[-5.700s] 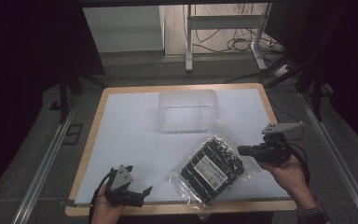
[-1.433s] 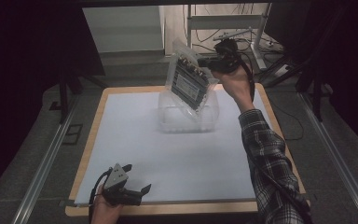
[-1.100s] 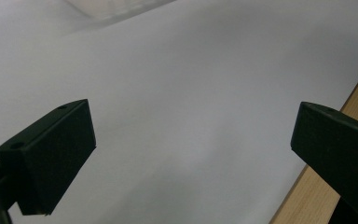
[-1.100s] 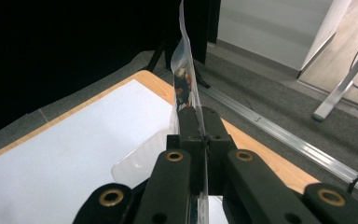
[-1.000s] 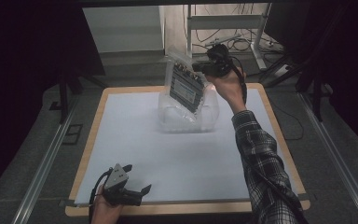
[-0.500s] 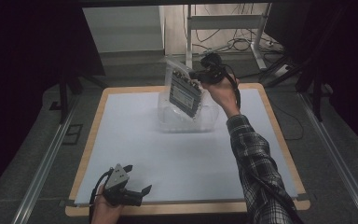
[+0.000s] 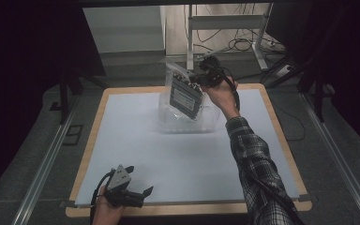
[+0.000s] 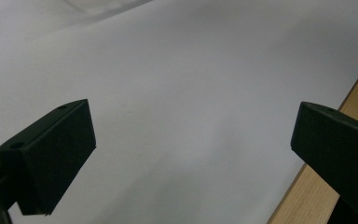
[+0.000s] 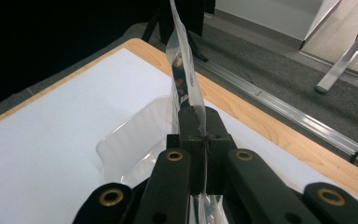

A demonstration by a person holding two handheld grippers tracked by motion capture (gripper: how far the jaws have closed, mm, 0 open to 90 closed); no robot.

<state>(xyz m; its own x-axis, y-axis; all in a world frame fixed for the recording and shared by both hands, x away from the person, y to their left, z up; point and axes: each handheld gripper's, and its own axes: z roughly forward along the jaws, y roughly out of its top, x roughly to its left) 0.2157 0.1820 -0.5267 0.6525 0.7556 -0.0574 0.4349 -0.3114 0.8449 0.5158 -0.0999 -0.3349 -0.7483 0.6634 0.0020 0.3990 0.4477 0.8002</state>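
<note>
The right gripper (image 7: 198, 78) pinches the edge of a clear plastic bag (image 7: 184, 95) with a dark, white-labelled filling, hanging tilted over the transparent tray (image 7: 206, 123) on the desk (image 7: 136, 140). The left gripper (image 7: 138, 193) gapes empty.

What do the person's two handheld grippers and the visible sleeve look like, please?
Both grippers are black. The left gripper carries a grey three-cornered plate on top, trails a black cable and has blocky, wedge-shaped jaws. The right gripper has black linkage arms with brass-coloured pivot rings. The right arm wears a dark plaid sleeve.
</note>
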